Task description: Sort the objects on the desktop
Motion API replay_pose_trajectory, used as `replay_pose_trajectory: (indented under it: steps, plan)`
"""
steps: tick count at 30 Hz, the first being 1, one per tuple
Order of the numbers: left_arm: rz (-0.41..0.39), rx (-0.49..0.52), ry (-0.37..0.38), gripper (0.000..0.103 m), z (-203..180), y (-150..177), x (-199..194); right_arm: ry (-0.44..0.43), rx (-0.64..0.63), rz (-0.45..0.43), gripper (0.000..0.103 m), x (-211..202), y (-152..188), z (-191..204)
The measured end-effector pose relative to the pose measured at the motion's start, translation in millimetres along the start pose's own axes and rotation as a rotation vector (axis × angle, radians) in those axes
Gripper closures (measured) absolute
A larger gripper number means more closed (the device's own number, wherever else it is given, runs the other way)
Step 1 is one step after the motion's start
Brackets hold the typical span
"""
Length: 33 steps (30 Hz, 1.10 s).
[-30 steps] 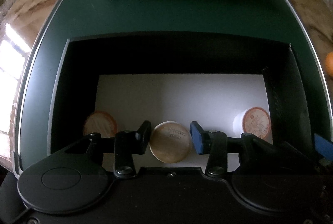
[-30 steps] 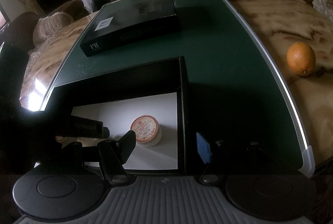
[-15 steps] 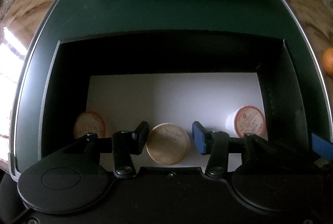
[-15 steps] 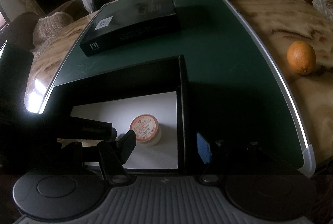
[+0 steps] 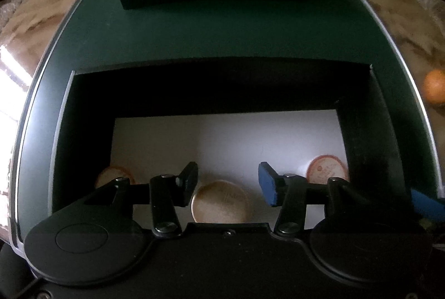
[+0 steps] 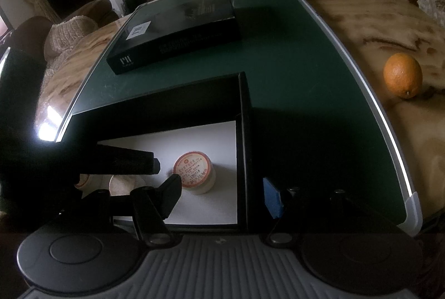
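Left gripper (image 5: 228,182) jaws opening, clear of the tan round tin (image 5: 221,201) — right gripper (image 6: 222,194) open, empty, straddling the black box (image 6: 244,149) wall

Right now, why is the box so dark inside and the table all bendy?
Left wrist view: the open box has tall black walls shading its white floor, and the green mat bulges because the fisheye lens curves straight edges. Right wrist view: window glare burns white at the mat's left edge, while the orange sits in brighter light.
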State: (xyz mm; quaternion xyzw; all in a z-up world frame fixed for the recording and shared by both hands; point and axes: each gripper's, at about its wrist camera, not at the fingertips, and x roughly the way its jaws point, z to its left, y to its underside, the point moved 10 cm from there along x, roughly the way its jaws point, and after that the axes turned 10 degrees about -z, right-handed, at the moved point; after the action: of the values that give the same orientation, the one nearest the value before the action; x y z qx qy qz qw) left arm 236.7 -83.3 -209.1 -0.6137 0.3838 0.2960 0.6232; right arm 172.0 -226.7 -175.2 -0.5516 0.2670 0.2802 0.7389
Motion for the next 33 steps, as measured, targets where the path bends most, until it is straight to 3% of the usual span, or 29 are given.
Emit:
replay_pose_trajectory:
  steps: [4, 9, 18, 33]
  plan:
    - [-0.015, 0.006, -0.033, 0.038, 5.8, -1.3, -17.2, 0.0, 0.0, -0.001, 0.038, 0.5, 0.1, -0.1]
    - [0.037, -0.019, -0.04, 0.035, 10.3, 10.3, -18.8, 0.001, -0.003, -0.003, 0.036, 0.3, 1.0, 1.0]
    - [0.092, -0.039, -0.03, 0.045, 11.4, 23.4, -8.2, 0.0, -0.004, -0.009, 0.037, -2.0, -1.1, 1.7]
    - [0.026, -0.036, -0.04, 0.054, 10.1, 8.8, 2.5, -0.002, -0.004, -0.02, 0.037, -4.7, -3.3, 2.6]
